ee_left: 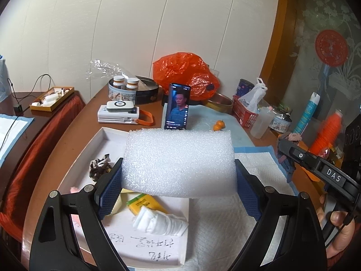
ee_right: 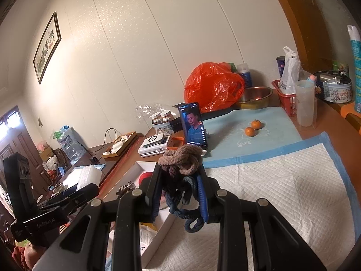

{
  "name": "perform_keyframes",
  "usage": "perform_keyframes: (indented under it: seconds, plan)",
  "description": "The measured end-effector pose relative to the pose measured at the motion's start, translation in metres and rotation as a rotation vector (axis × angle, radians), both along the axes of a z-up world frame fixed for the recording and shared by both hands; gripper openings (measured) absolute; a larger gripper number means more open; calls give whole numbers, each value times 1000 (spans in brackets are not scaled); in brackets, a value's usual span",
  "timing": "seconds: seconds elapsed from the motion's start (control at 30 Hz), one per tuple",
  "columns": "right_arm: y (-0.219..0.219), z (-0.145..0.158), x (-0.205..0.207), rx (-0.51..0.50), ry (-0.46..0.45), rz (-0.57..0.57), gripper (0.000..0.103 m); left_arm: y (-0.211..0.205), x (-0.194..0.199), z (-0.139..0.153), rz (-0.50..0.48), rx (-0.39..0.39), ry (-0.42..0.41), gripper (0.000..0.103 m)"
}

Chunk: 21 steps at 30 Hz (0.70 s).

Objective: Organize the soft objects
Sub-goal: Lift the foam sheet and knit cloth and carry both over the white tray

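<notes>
My left gripper (ee_left: 179,180) is shut on a white foam block (ee_left: 179,160) and holds it above the white tray (ee_left: 108,135). In the tray lie a folded white cloth (ee_left: 160,222), a yellow sponge (ee_left: 144,203) and a black-and-white hair tie (ee_left: 98,166). My right gripper (ee_right: 180,187) is shut on a bundle of brown and dark blue hair ties (ee_right: 180,158), held above the quilted white pad (ee_right: 282,192) beside the tray (ee_right: 140,166). The right gripper also shows in the left wrist view (ee_left: 286,144), at the right.
A phone (ee_left: 177,106) stands upright behind the tray. Two small oranges (ee_right: 253,127) lie on a blue mat. An orange plastic bag (ee_left: 185,74), a metal bowl (ee_right: 255,96), a red basket (ee_right: 285,99), tins, a plastic cup (ee_right: 304,102) and power banks (ee_left: 119,113) crowd the table's back.
</notes>
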State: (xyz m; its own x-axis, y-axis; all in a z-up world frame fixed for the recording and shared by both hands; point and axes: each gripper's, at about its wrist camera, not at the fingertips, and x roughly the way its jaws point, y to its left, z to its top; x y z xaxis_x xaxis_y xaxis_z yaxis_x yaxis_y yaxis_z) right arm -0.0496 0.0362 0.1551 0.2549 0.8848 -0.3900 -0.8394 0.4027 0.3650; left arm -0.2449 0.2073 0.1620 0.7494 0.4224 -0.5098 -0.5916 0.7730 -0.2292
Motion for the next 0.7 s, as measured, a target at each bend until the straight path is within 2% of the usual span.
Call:
perform_keyframes:
  seconds: [0.37,0.7]
  plan:
    - [21,2,-19,-11,-11,33,27,24,-28,3,40,-6,-22,91]
    - [48,1,-37,-28,-17,50,27,62,-57,2,92,-29,-42,91]
